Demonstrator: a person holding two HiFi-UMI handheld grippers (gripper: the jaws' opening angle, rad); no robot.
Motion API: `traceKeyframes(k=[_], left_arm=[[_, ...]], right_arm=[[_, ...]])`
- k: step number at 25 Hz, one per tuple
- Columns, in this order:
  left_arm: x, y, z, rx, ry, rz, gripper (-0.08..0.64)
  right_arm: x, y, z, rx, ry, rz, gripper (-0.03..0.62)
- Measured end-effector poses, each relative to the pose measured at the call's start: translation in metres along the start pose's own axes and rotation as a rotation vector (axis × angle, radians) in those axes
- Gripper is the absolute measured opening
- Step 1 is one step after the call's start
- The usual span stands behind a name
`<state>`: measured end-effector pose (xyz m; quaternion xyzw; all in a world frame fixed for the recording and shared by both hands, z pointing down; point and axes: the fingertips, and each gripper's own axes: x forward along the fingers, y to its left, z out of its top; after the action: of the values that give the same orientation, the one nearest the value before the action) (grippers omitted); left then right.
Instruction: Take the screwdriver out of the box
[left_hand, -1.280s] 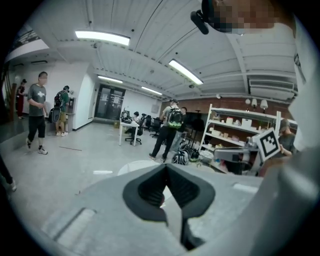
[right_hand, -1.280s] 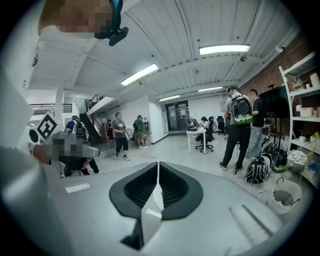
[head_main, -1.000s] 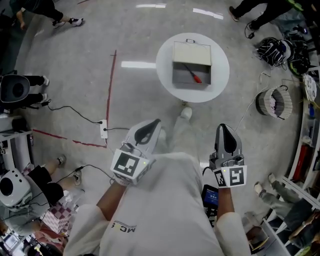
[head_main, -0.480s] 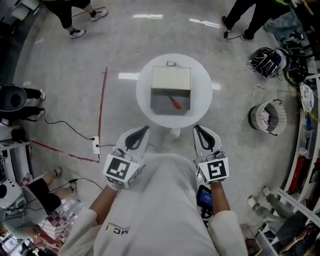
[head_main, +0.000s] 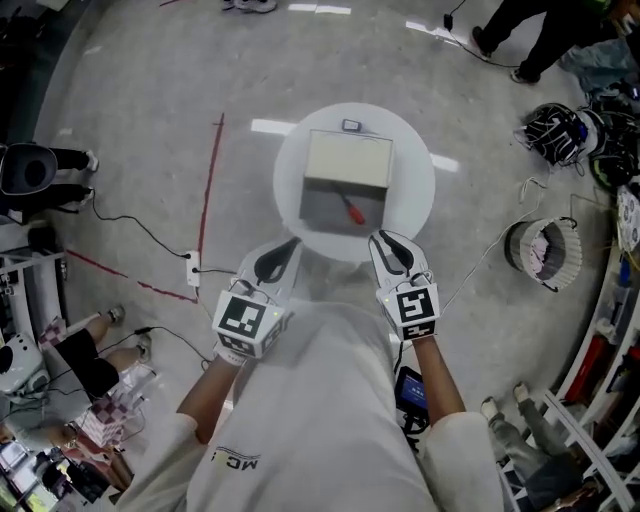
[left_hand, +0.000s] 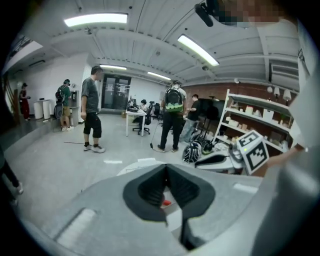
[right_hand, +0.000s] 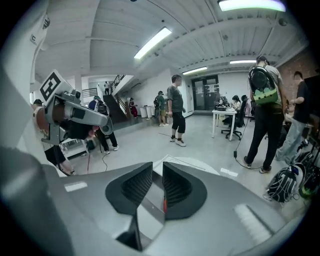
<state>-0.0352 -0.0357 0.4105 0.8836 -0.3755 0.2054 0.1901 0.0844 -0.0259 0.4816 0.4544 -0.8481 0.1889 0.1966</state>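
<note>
Left tongs (head_main: 294, 242) closed, right tongs (head_main: 379, 236) just opening, both empty, round white table (head_main: 290, 160), grey workshop floor (head_main: 140, 110)

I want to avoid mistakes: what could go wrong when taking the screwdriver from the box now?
The screwdriver lies flat in the box, so the right gripper, whose empty jaws have just been opening, may push it instead of gripping. The box looks loose on the table; a bump may slide it.
</note>
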Motion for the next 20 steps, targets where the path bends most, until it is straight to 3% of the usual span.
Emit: traceKeyframes(k=[20], left_arm=[[0.048,0.075,-0.058,-0.099,0.107,0.023,0.000]], right_arm=[[0.156,-0.020,-0.111,-0.052,0.361,0.025,0.078]])
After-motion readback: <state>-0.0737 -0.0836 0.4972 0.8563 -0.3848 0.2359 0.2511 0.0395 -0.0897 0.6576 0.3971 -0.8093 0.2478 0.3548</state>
